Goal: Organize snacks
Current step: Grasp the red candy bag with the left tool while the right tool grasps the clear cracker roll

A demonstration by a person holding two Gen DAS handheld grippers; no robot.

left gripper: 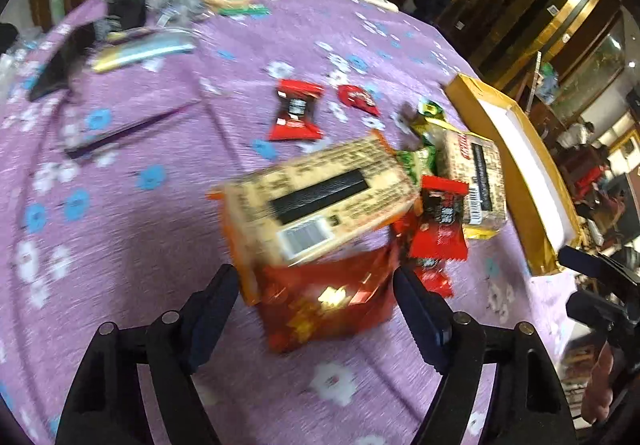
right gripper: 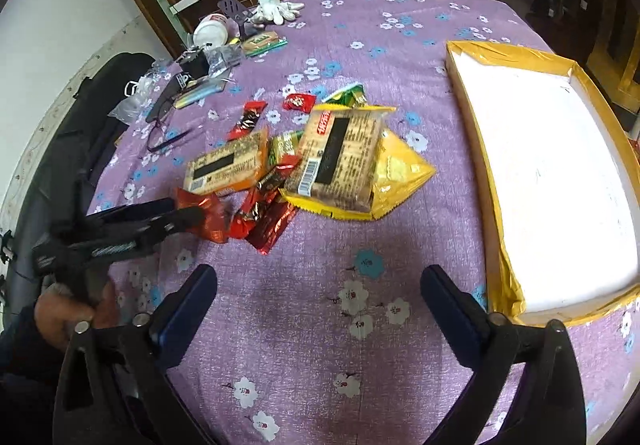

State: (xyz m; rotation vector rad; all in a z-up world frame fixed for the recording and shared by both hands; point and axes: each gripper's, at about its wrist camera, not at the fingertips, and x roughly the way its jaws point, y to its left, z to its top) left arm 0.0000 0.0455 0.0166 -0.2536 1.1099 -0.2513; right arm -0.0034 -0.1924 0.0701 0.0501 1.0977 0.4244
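The left gripper (left gripper: 314, 299) is straddling a shiny red foil snack packet (left gripper: 326, 303) — jaws spread; the right gripper (right gripper: 318, 293) is hovering over the purple flowered tablecloth (right gripper: 304, 309) — jaws spread.

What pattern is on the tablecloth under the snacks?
Purple tablecloth printed with small white and blue flowers; clearest in the right wrist view.

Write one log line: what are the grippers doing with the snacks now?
left hand-held gripper: open around shiny red foil snack packet | right hand-held gripper: open, empty | yellow-edged white tray: no snacks inside
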